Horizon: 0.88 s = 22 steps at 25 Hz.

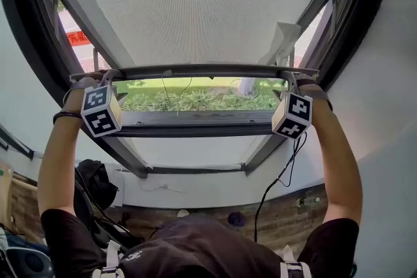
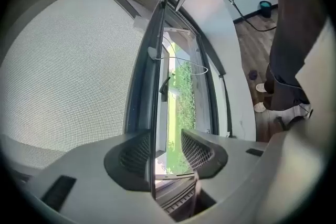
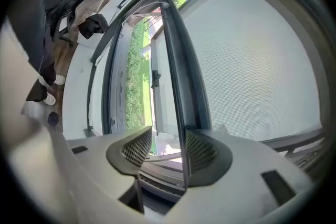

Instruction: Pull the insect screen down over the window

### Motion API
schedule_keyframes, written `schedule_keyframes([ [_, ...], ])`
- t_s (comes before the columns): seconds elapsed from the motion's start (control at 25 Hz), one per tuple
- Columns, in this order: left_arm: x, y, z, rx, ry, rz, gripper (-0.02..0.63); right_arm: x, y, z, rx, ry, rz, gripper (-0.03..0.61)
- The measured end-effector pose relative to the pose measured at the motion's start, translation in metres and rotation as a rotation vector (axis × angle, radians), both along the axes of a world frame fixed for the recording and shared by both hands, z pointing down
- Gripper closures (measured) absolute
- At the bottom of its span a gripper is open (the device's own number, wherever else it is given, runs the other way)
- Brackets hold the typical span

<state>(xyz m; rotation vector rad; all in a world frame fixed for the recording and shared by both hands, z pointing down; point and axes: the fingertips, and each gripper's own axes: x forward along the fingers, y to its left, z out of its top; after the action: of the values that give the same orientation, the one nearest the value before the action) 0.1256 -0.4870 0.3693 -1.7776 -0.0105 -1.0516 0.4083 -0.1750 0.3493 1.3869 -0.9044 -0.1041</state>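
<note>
Quick count: one insect screen (image 1: 195, 3), one dark bottom bar (image 1: 195, 70) along its lower edge, one window frame (image 1: 195, 131), and two grippers, one at each end of that bar. Two bare arms reach up to them. The left cube (image 1: 101, 111) and the right cube (image 1: 292, 115) sit just under the bar's ends, and one black cable (image 1: 280, 176) hangs from the right side.

The screen fills most of the window opening. Its bar sits low but well clear of the frame's bottom rail, and the strip between them shows green bushes (image 1: 195, 99) outside.

The left gripper (image 2: 167, 153) has its jaws fairly wide with the bar's thin edge running up between them. The edge lies right along one mesh pad, and there's a clear gap to the other pad with daylight showing through — so it's more hooked over the bar than clamped on it.

The right gripper (image 3: 168, 148) is the same story mirrored — jaws fairly wide, the bar's edge tight against one pad, open space beside the other. Each gripper view looks straight down the bar to the other gripper at its far end.
</note>
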Motion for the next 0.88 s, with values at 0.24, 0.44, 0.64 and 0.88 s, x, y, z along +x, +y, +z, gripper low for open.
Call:
schedule_keyframes([
  [0.24,-0.005,0.003,0.032,-0.022,-0.043,-0.012,0.433,-0.004,0.003,0.031,-0.015,-0.049,0.008,0.371],
  [0.44,-0.004,0.004,0.063,-0.070,-0.058,-0.022,0.431,-0.004,0.003,0.062,-0.059,-0.074,0.015,0.371],
  [0.64,-0.005,0.005,0.084,-0.081,-0.077,-0.023,0.433,-0.004,0.004,0.083,-0.064,-0.098,0.015,0.371],
  [0.88,-0.008,0.005,0.109,-0.131,-0.107,-0.037,0.436,-0.007,0.003,0.107,-0.105,-0.129,0.023,0.371],
])
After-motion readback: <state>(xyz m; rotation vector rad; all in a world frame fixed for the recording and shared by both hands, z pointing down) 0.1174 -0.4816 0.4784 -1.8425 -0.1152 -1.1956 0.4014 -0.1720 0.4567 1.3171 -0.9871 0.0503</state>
